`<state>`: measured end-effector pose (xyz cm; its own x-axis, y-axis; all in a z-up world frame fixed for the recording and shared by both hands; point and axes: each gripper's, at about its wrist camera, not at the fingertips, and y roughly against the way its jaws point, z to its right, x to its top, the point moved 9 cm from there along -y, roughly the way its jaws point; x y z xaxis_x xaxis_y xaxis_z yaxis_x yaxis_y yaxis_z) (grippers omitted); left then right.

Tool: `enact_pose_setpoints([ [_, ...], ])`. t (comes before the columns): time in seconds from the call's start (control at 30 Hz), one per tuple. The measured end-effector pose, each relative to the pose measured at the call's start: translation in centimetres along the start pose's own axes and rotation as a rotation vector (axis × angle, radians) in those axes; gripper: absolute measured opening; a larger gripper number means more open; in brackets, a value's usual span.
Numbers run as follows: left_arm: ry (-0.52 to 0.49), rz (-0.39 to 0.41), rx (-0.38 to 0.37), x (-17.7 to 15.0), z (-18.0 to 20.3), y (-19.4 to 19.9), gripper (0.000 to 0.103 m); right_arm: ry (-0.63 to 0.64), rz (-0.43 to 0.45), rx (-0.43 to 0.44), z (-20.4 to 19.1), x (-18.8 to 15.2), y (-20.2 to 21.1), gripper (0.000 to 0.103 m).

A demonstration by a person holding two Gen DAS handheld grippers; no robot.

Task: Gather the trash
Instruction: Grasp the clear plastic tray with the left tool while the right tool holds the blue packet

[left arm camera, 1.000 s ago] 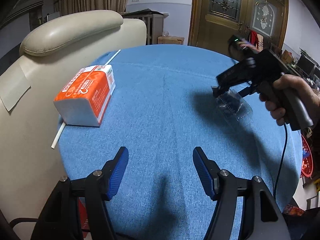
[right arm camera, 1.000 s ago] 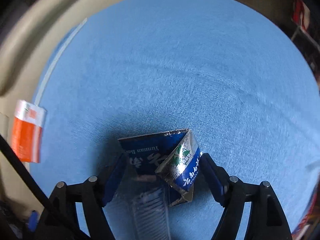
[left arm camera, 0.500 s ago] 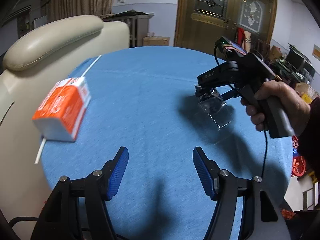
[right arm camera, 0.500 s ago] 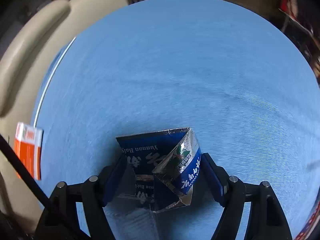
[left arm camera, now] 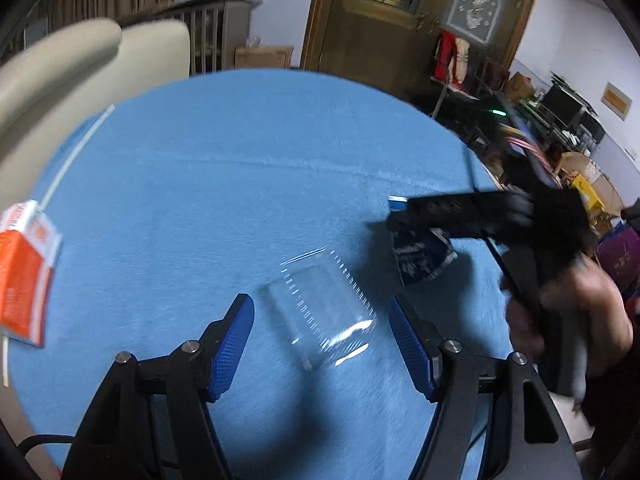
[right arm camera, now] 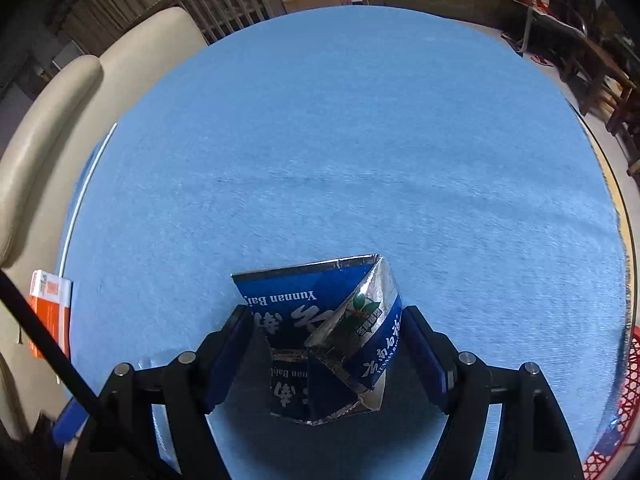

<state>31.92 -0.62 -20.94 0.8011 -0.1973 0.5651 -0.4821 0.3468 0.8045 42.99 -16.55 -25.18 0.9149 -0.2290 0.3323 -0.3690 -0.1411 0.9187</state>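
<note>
A crushed blue and silver carton (right arm camera: 324, 340) is clamped between the blue pads of my right gripper (right arm camera: 326, 354), held above the blue tablecloth. In the left wrist view the right gripper (left arm camera: 404, 220) hangs at the right with the carton (left arm camera: 420, 256) under it. A clear plastic container (left arm camera: 320, 312) lies on the cloth just ahead of my left gripper (left arm camera: 322, 344), between its wide-open blue pads, not touched.
The round table wears a blue cloth (left arm camera: 224, 184). An orange and white tissue pack (left arm camera: 24, 276) sits at its left edge, also seen in the right wrist view (right arm camera: 50, 312). A white straw (left arm camera: 76, 152) lies beyond it. A beige armchair (right arm camera: 60, 120) stands at the left. A red basket (right arm camera: 624, 412) sits at lower right.
The right gripper lifted the carton away to the right, leaving the clear container on the cloth. My left gripper swung right and now faces the container between its open pads.
</note>
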Motion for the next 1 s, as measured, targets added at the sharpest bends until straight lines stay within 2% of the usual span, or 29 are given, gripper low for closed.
enact_pose_setpoints([
  [0.17, 0.030, -0.051, 0.043, 0.8, 0.2, -2.5, 0.071, -0.009, 0.016, 0.042, 1.9, -1.0, 0.8, 0.078],
  [0.2, 0.029, -0.064, 0.067, 0.7, 0.0, -2.9, 0.071, -0.010, 0.019, 0.049, 1.2, -0.9, 0.0, 0.078],
  [0.4, 0.051, -0.110, 0.139, -0.1, -0.6, -4.5, 0.071, 0.011, 0.049, 0.071, 2.2, -1.9, 0.6, 0.078],
  [0.5, 0.041, -0.100, 0.150, -0.1, 0.3, -4.5, 0.067, 0.009, 0.062, 0.087, 2.5, -2.9, 1.1, 0.078],
  [0.53, 0.036, -0.097, 0.149, 0.0, 0.4, -4.5, 0.059, 0.006, 0.064, 0.093, 2.7, -3.1, 1.3, 0.078],
  [0.73, -0.001, -0.079, 0.165, -0.1, 2.1, -4.3, 0.051, -0.025, 0.075, 0.127, 4.0, -4.0, 1.8, 0.078],
  [1.0, -0.061, -0.033, 0.187, 0.0, 3.6, -2.4, 0.050, -0.043, 0.082, 0.148, 5.0, -6.1, 3.3, 0.078],
])
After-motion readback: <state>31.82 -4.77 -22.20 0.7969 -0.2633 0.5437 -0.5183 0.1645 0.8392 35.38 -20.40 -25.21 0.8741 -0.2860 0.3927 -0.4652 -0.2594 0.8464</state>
